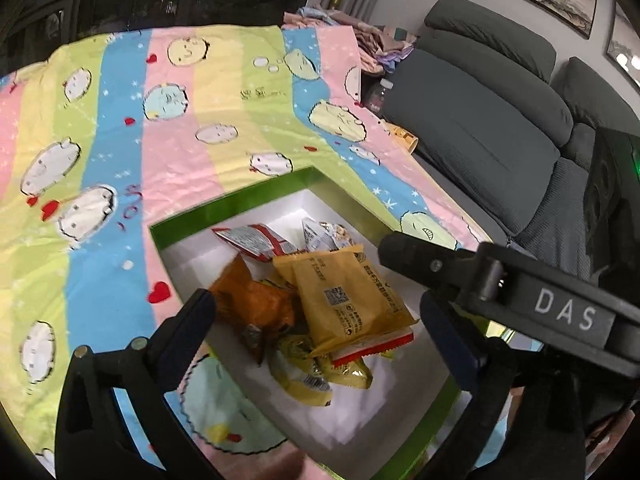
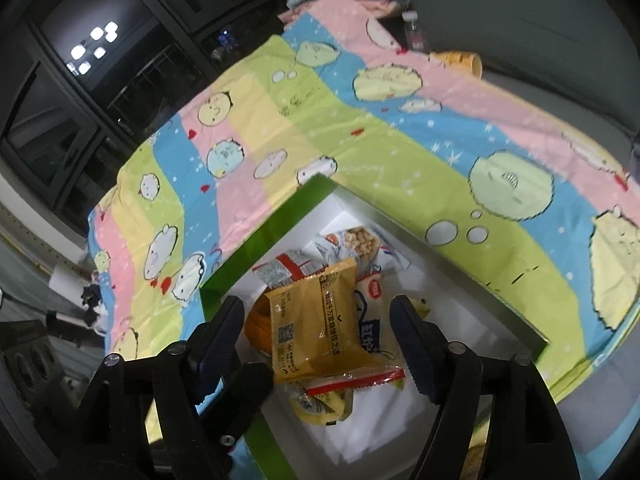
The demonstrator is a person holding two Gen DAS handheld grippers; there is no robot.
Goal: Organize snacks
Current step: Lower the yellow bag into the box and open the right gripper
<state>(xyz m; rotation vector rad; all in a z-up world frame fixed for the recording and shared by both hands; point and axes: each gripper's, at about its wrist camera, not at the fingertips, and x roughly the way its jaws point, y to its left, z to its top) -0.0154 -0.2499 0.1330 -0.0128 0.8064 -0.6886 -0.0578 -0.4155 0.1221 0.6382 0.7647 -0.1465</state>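
A green-rimmed white box (image 1: 256, 194) sits on the striped cartoon blanket; it also shows in the right wrist view (image 2: 256, 236). Several snack packets lie piled inside: a yellow packet (image 1: 344, 296) on top, an orange one (image 1: 256, 304), a red-and-white one (image 1: 256, 240), small yellow ones (image 1: 308, 380). In the right wrist view the yellow packet (image 2: 316, 320) lies over a white-and-blue packet (image 2: 374, 320) and a peanut packet (image 2: 356, 242). My left gripper (image 1: 320, 308) is open above the box, empty. My right gripper (image 2: 320, 320) is open above the pile, empty; its body (image 1: 500, 280) crosses the left wrist view.
The blanket (image 1: 160, 120) covers the table. A grey sofa (image 1: 500, 128) stands to the right. A yellow cup (image 2: 460, 60) and a small bottle (image 2: 414, 32) sit at the far edge, with folded clothes (image 1: 376, 40) behind. Dark windows (image 2: 92, 60) lie beyond.
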